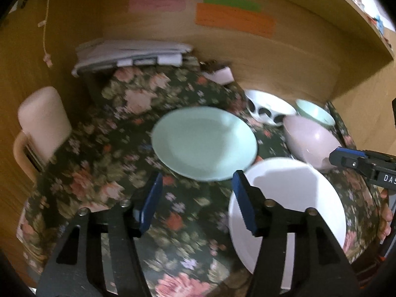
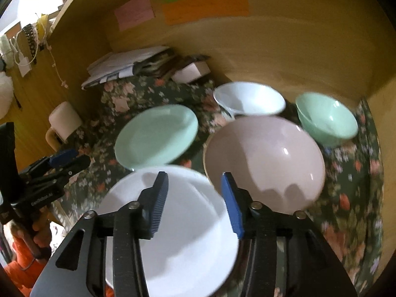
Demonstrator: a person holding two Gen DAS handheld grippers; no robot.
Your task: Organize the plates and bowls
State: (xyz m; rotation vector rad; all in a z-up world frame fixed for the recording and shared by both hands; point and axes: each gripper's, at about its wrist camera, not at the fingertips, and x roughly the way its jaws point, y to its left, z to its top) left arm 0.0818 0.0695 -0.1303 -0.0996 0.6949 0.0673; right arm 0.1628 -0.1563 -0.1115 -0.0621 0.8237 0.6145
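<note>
A mint green plate (image 1: pixel 204 143) (image 2: pixel 156 136) lies mid-table on the floral cloth (image 1: pixel 99 163). A white plate (image 1: pixel 292 198) (image 2: pixel 188 222) lies nearer the front. A pink bowl (image 1: pixel 309 138) (image 2: pixel 264 160), a white bowl (image 1: pixel 267 106) (image 2: pixel 247 99) and a mint green bowl (image 1: pixel 314 113) (image 2: pixel 326 118) stand at the right. My left gripper (image 1: pixel 198 198) is open and empty, above the cloth just before the green plate. My right gripper (image 2: pixel 193 203) is open and empty, over the white plate's far edge; it also shows in the left wrist view (image 1: pixel 346 160).
A pale mug (image 1: pixel 42 128) (image 2: pixel 63 123) stands at the left. A stack of papers (image 1: pixel 128 54) (image 2: pixel 123 64) and a small box (image 2: pixel 190 71) lie at the back against the wooden wall, under a shelf. Coloured sticky notes (image 1: pixel 232 17) hang on the wall.
</note>
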